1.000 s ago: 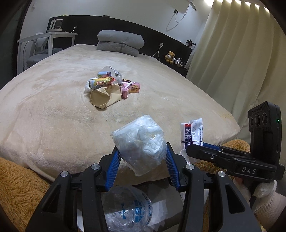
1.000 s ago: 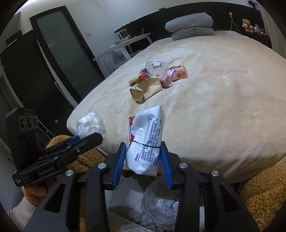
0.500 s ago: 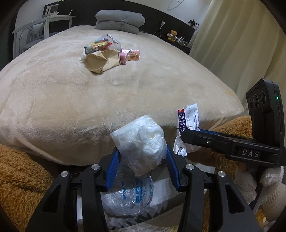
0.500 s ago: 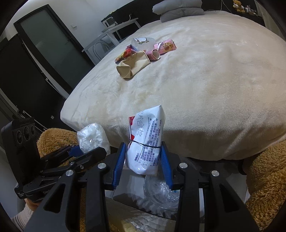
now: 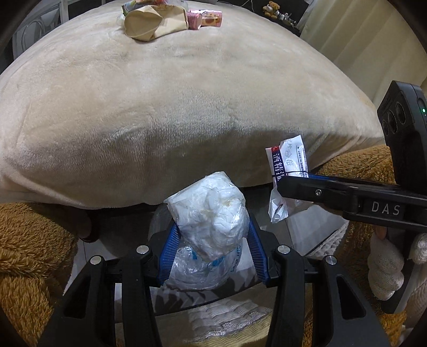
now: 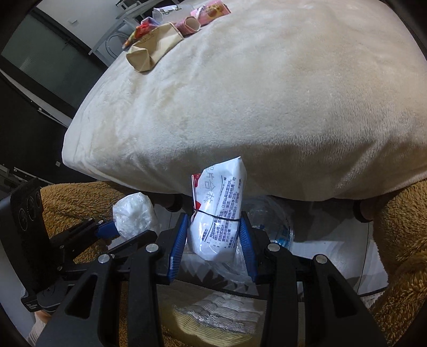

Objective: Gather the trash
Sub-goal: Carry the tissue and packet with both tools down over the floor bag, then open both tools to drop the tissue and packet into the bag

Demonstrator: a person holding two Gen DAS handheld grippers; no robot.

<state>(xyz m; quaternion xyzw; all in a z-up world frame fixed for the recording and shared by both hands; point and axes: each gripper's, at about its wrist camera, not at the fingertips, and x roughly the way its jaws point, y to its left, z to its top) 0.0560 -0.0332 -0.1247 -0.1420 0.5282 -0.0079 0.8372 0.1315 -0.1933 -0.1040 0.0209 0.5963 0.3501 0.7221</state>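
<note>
Drop-off step, I'd say: left gripper (image 5: 210,256) clamps a crumpled white plastic wad (image 5: 210,216), right gripper (image 6: 213,245) a printed white packet (image 6: 218,213), both just above the bin (image 5: 202,267) w/ a clear bottle inside; next needs jaws opened; approx 5 more scraps (image 5: 160,18) lie far beyond the bin, on the bed (image 5: 186,101).

The bed (image 5: 186,112) edge overhangs just ahead. Below both tongs a crushed clear bottle (image 5: 197,267) fills the gap; brown plush (image 5: 29,256) crowds either side. The bed's near surface lies bare.
</note>
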